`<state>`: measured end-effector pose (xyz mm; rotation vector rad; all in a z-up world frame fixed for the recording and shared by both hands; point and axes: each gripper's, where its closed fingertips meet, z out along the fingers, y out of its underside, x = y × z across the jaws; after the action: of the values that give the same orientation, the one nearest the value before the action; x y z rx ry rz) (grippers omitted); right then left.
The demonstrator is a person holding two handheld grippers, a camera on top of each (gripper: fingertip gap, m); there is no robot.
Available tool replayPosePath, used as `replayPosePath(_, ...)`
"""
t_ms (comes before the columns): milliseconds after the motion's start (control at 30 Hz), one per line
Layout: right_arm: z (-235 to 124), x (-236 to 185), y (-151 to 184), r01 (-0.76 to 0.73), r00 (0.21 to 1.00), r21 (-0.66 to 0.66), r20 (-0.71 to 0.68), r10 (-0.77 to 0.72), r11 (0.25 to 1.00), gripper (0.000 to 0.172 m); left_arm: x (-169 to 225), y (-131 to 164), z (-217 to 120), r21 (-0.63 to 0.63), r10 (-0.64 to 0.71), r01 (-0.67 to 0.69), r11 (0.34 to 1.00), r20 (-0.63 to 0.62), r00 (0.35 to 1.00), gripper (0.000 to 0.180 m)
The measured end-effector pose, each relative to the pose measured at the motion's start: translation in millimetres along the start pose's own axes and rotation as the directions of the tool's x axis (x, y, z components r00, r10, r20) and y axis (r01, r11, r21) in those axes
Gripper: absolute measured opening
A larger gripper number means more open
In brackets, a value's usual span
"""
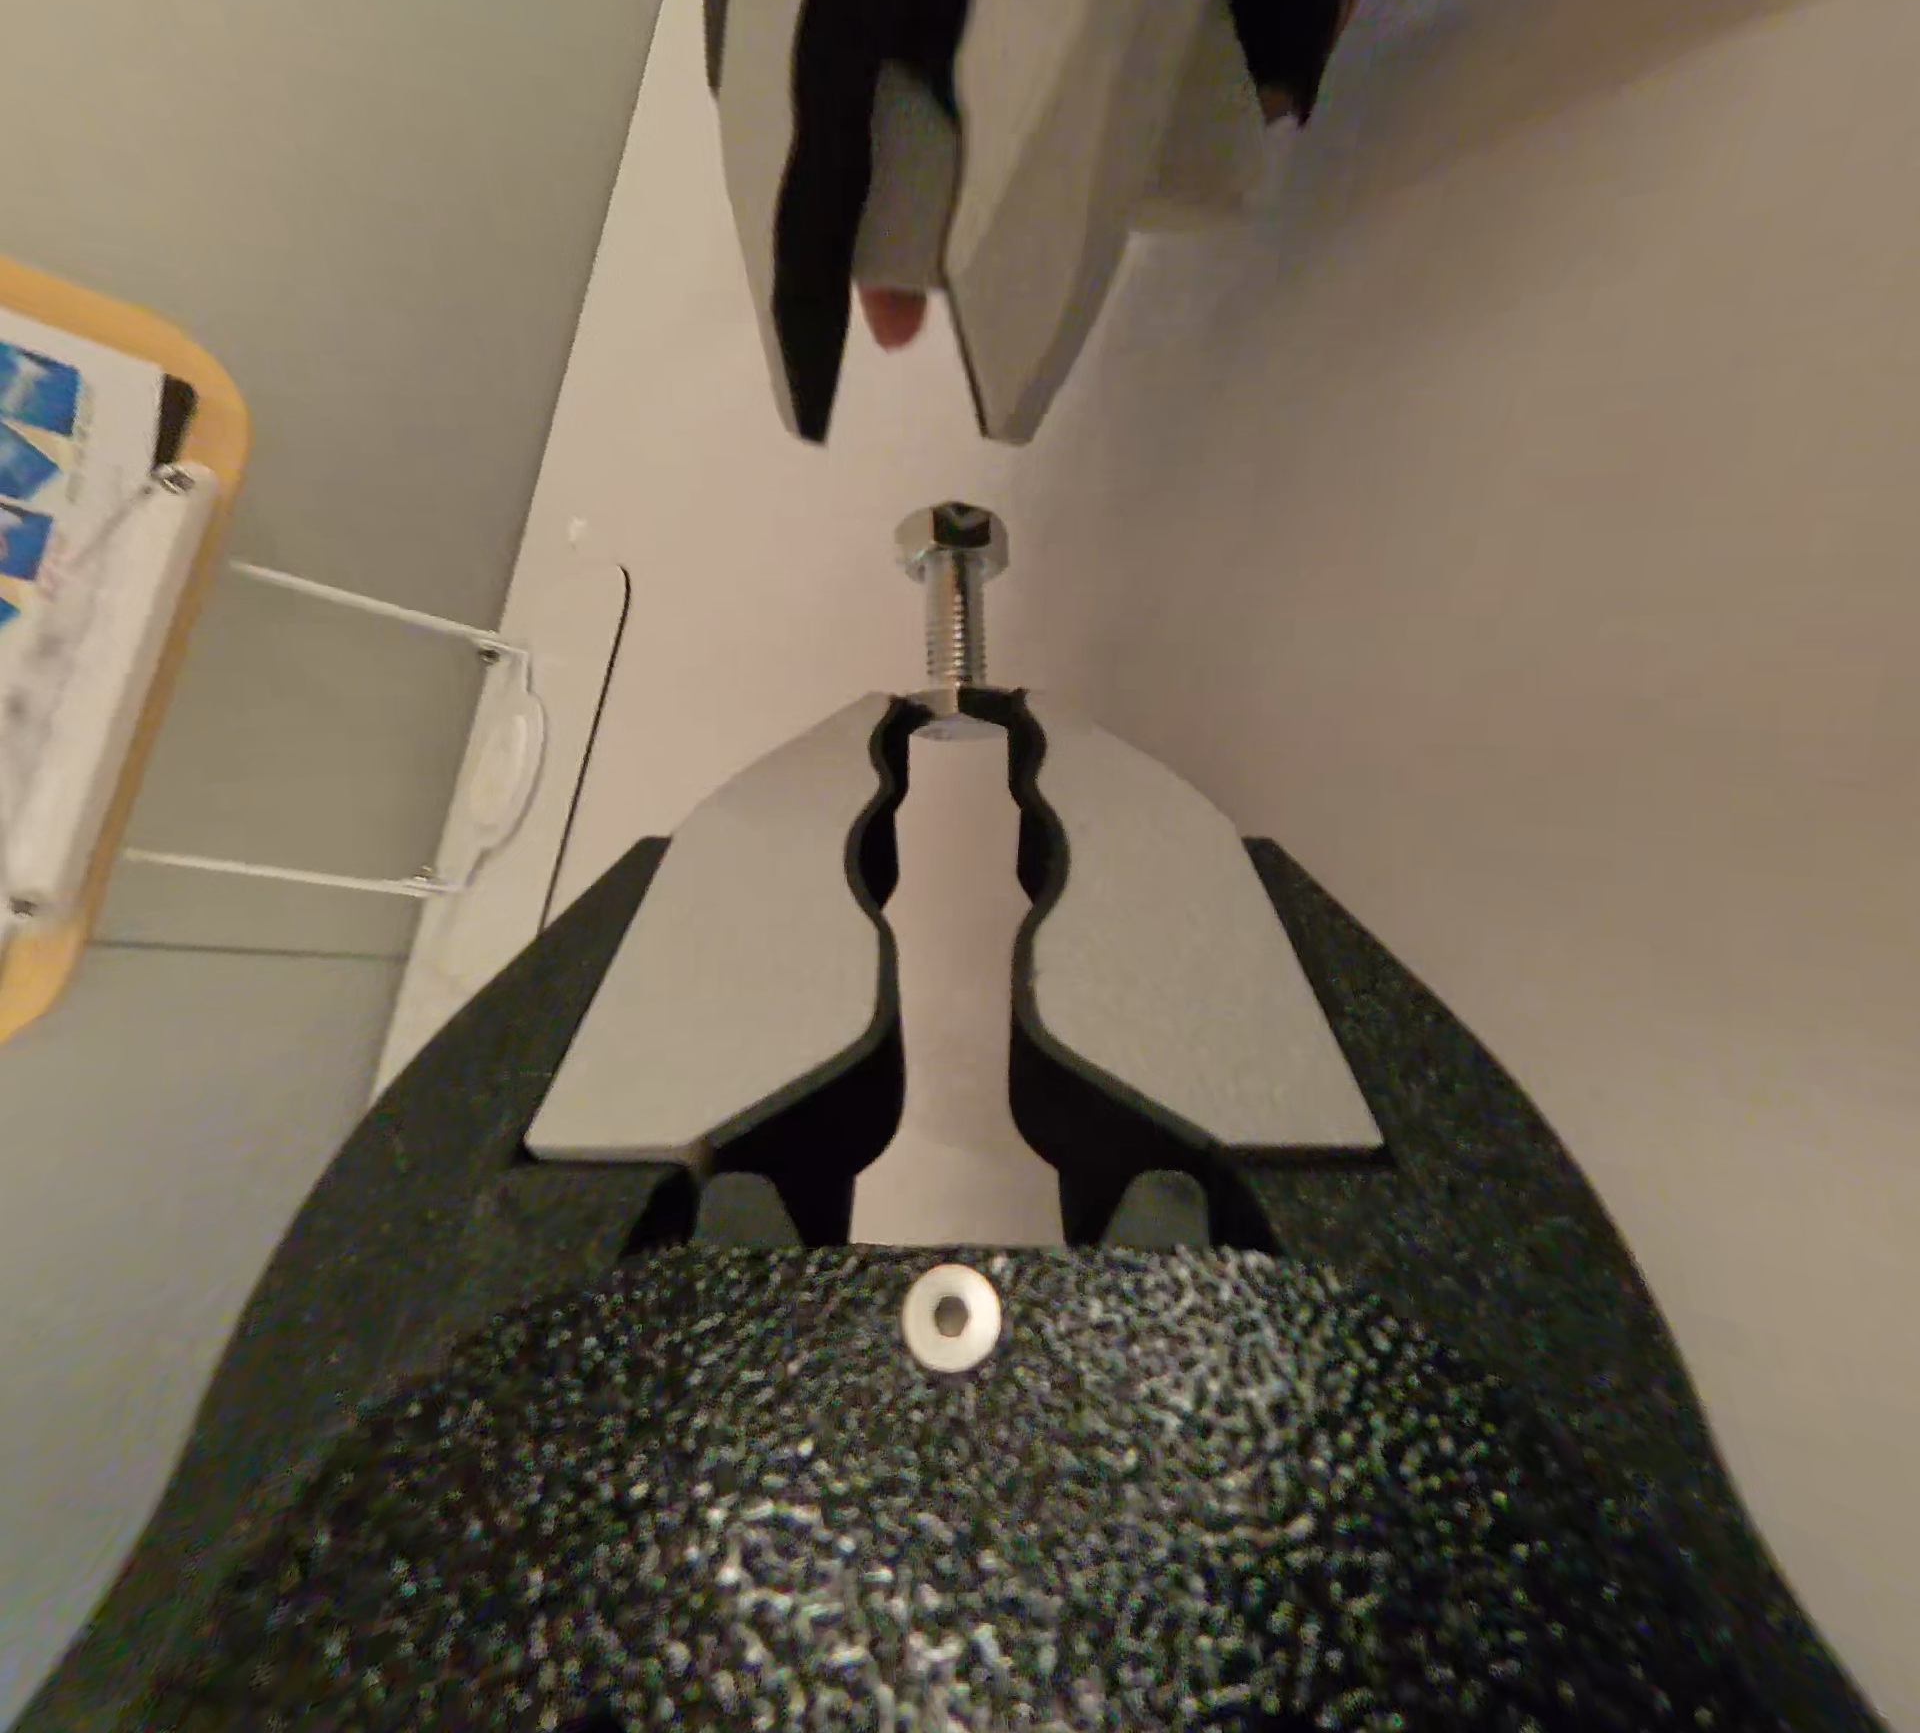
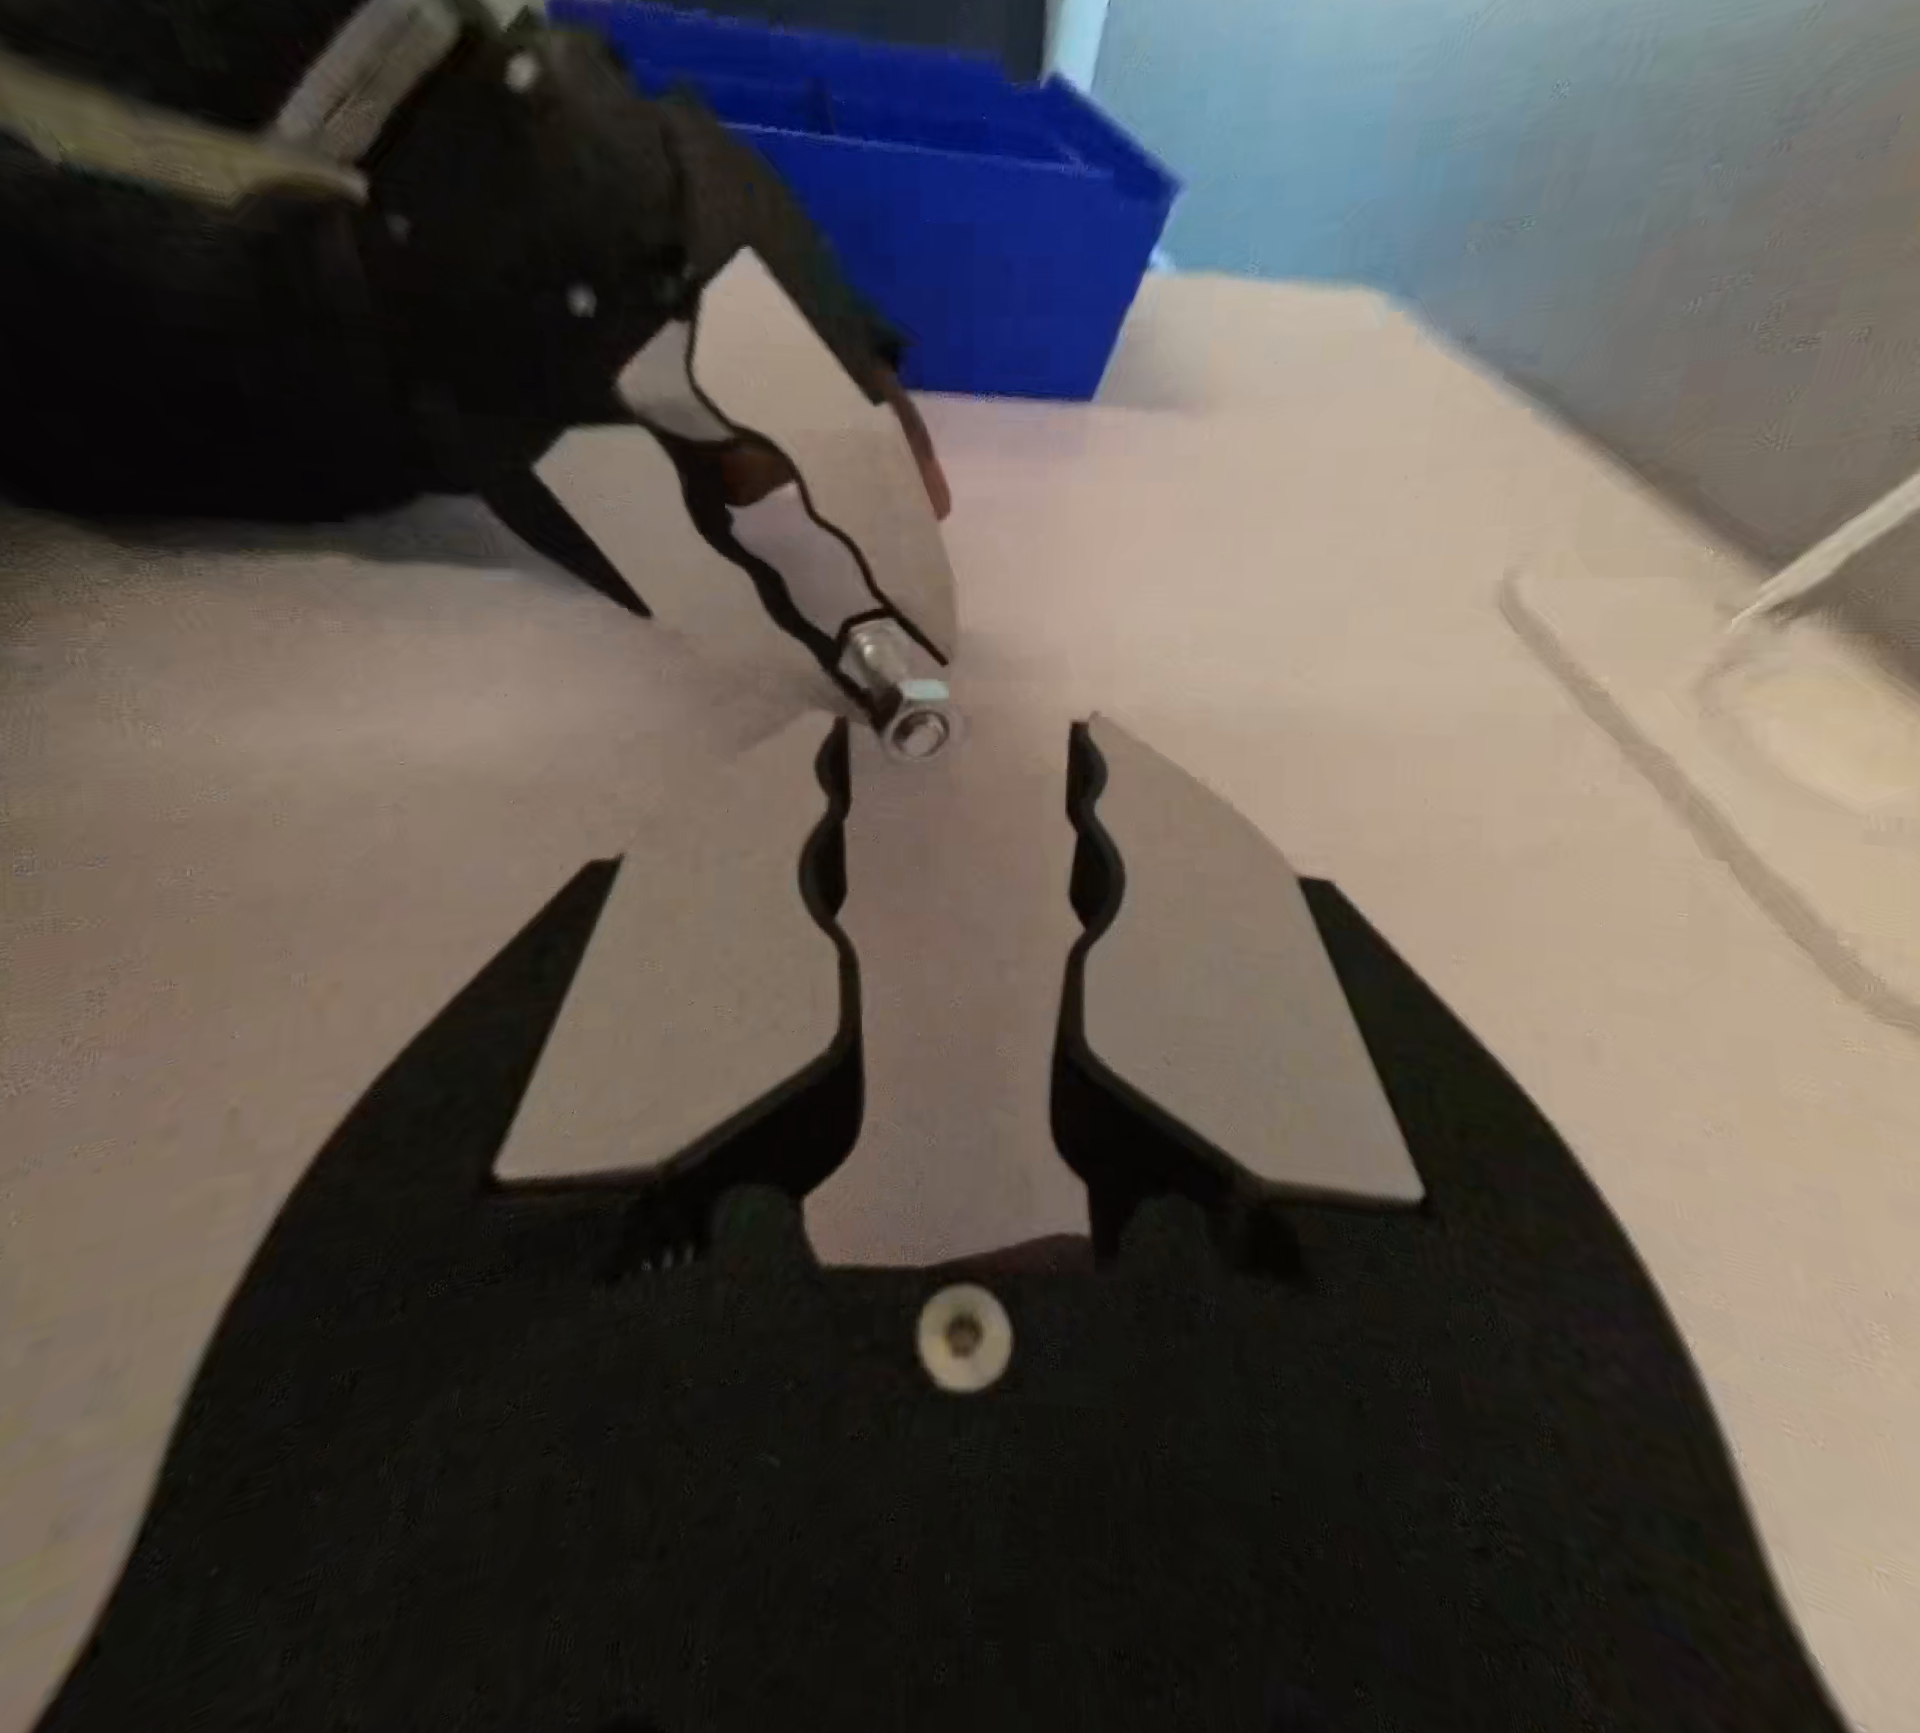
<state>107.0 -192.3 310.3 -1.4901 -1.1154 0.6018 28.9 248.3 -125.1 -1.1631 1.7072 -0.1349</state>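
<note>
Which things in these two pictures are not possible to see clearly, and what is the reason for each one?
- Left wrist view: the bolt end inside the left gripper is covered by the fingertips.
- Left wrist view: the right gripper body is cut off by the top edge.
- Right wrist view: the blue bin contents are hidden by its wall and by blur.
- Left wrist view: the wooden shelf is cut off by the left edge.

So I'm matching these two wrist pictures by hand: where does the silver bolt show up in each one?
Left wrist view: the silver bolt stands at centre, its lower end clamped between the left gripper fingertips, hex end towards the right gripper.
Right wrist view: just above centre, the bolt juts from the left gripper's tips, near the right gripper's own open fingers.
Shared landmark: the white table.
</note>
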Motion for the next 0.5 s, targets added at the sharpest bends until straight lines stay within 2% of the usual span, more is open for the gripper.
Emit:
replayPosePath(33,-1,-2,-1,0.141,0.989,-0.002,-0.037,-0.141,0.990,0.039,0,0,0,0.005,-0.021,0.021,1.000,-0.009,1.000,0.017)
replayPosePath(67,0,-5,0,0.253,0.965,-0.019,-0.061,-0.253,0.967,0.038,1,0,-1,0.013,-0.036,0.036,0.999,-0.018,0.999,0.017)
replayPosePath(133,3,-10,5,0.355,0.930,-0.055,-0.076,-0.358,0.933,0.037,1,-2,-1,0.028,-0.056,0.057,0.998,-0.029,0.998,0.017)
replayPosePath(367,7,-16,9,0.398,0.914,-0.054,-0.058,-0.401,0.916,0.032,12,-7,1,0.042,-0.032,0.035,0.998,-0.073,0.997,0.018)
replayPosePath(500,11,-27,19,0.411,0.911,-0.096,0.002,-0.413,0.907,0.018,18,-10,3,0.048,0.017,-0.013,0.999,-0.092,0.996,0.018)
